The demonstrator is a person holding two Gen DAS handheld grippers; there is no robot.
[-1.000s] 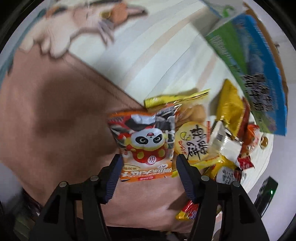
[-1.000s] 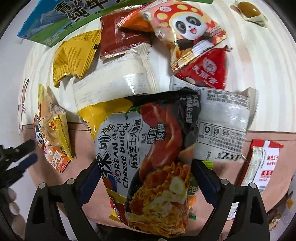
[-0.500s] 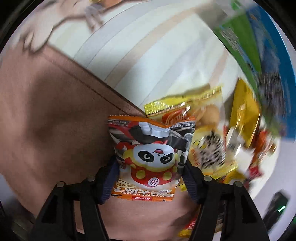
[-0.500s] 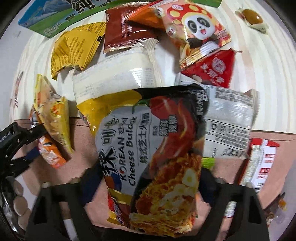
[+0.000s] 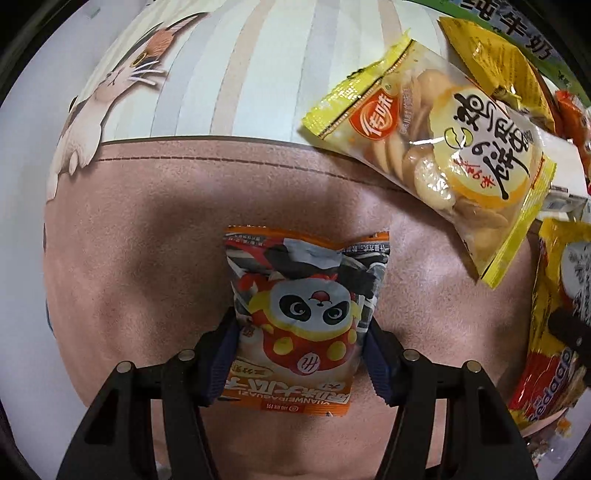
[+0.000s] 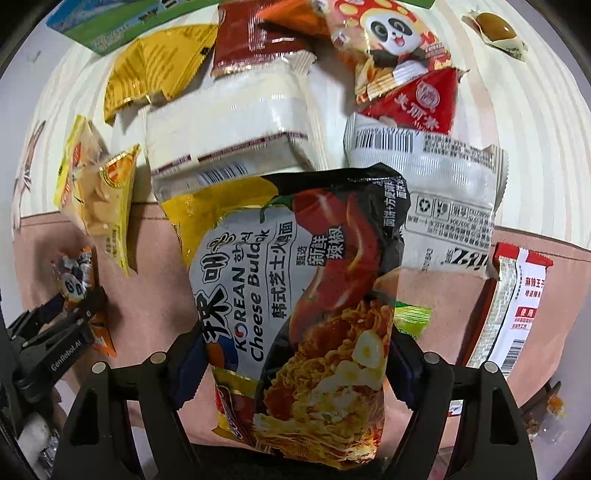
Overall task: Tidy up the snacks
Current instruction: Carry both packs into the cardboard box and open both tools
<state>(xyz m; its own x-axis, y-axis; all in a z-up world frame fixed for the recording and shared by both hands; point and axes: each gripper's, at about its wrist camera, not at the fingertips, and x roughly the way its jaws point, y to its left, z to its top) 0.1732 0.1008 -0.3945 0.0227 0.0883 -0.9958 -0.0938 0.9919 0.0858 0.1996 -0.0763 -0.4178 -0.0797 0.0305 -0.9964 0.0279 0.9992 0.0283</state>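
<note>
An orange panda snack packet (image 5: 306, 295) sits between the pads of my left gripper (image 5: 301, 332), which is shut on its sides over the pink mat (image 5: 147, 240). My right gripper (image 6: 297, 336) is shut on a Korean cheese noodle packet (image 6: 295, 277), with the pads pressing both long edges. The noodle packet covers part of the pile behind it. The right wrist view also shows the left gripper (image 6: 74, 306) with its panda packet (image 6: 74, 280) at the far left.
A yellow cracker bag (image 5: 436, 147) lies across the mat's seam. Behind the noodles are a white packet (image 6: 236, 129), a silver wrapper (image 6: 443, 192), a red triangular packet (image 6: 421, 99), a second panda packet (image 6: 388, 37) and a green-blue carton (image 6: 110, 18). The striped cloth (image 5: 229, 74) has a cat print.
My left gripper came down around the panda packet, closed on it and rolled. The right jaws narrowed onto the noodle packet and carried it sideways over the pile.
</note>
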